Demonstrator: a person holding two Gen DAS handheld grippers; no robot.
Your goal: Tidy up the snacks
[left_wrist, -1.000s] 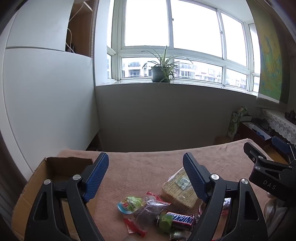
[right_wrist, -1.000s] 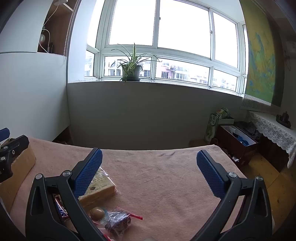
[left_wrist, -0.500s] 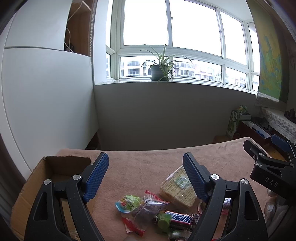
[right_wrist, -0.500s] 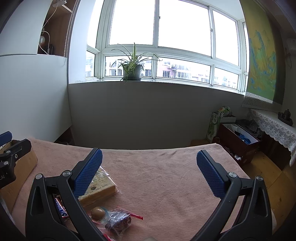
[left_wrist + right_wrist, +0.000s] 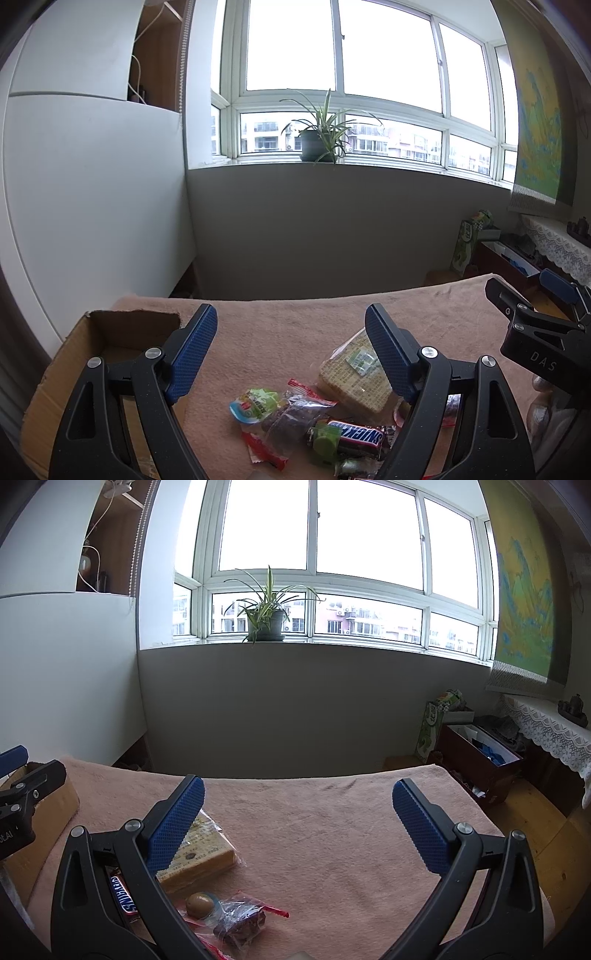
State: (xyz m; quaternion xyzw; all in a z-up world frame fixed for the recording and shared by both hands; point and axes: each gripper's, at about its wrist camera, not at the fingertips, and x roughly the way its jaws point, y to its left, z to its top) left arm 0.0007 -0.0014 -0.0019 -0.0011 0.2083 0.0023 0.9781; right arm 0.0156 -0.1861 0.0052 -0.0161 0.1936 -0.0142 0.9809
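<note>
Fingers (image 5: 192, 354) spread wide on the left gripper (image 5: 291, 354), nothing between the blue pads, hanging above the snack pile. Down below on the pink cloth (image 5: 280, 328): wafer pack (image 5: 351, 373) furthest back, partly hidden behind the right-hand pad; Snickers (image 5: 356, 437) nearer, with a green cap (image 5: 325, 441) touching its end; clear bag of dark bits (image 5: 291, 421) overlapping a green-and-blue packet (image 5: 253, 404); red wrapper (image 5: 264, 452) poking out underneath. Cardboard box (image 5: 92, 332) off to the left, open top, looks empty from this angle. Right gripper showing at the far right edge.

Trouble spots: wrappers heaped and overlapping, so closing on one could drag a neighbour along or scatter the rest. Slick film likely to slip out of a shallow pinch. Wafers probably brittle, so a hard squeeze risks crumbs. Box flap standing ragged at the near corner, could snag a carried item on the way in.

Over to the right wrist view. Right gripper (image 5: 295, 823) also gaping, pads well apart, holding nothing, aimed mostly at bare cloth (image 5: 332, 830). Pile sitting low and left: wafer pack (image 5: 201, 853) half behind the left pad, Snickers (image 5: 123, 895) squeezed behind the finger arm, a brown egg-like sweet (image 5: 199, 904) just beside the dark bag (image 5: 242, 921). Box (image 5: 40, 812) and left gripper at the left edge.

Risk here: both tools heading for one small heap, collision quite possible. Round sweet may roll off if nudged.
</note>
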